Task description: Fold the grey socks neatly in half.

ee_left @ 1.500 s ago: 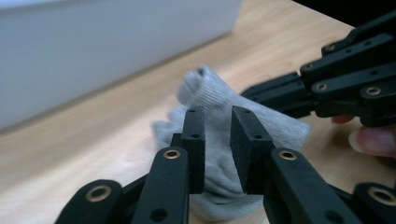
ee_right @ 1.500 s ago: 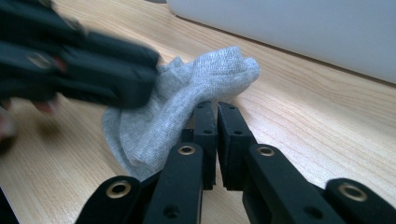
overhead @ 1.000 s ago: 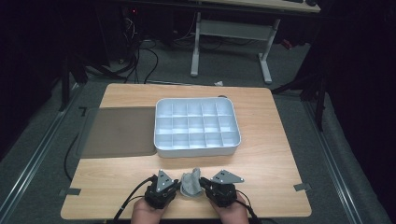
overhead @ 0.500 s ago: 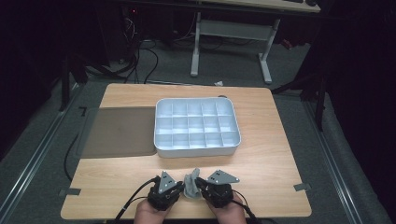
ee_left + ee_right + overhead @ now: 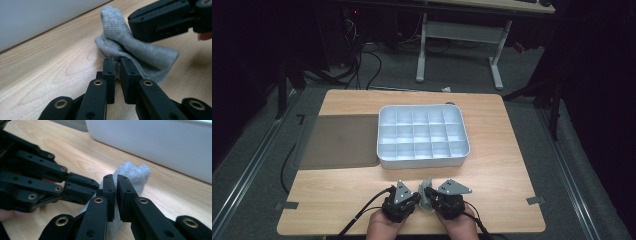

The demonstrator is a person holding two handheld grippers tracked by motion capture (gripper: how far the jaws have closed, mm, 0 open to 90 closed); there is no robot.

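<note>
A small grey sock (image 5: 426, 196) stands bunched at the table's (image 5: 512, 170) near edge, between both grippers; the left gripper (image 5: 117, 66) and right gripper (image 5: 115, 185) each pinch it from opposite sides.

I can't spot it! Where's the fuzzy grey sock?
In the high view, the grey knitted sock sits at the table's near edge, between both grippers, below the white compartment tray.

Beyond your light wooden table (image 5: 362, 100) lies grey carpeted floor (image 5: 257, 165), dim at the edges. A white metal desk frame (image 5: 459, 35) stands behind, beside tangled black cables (image 5: 362, 60).
</note>
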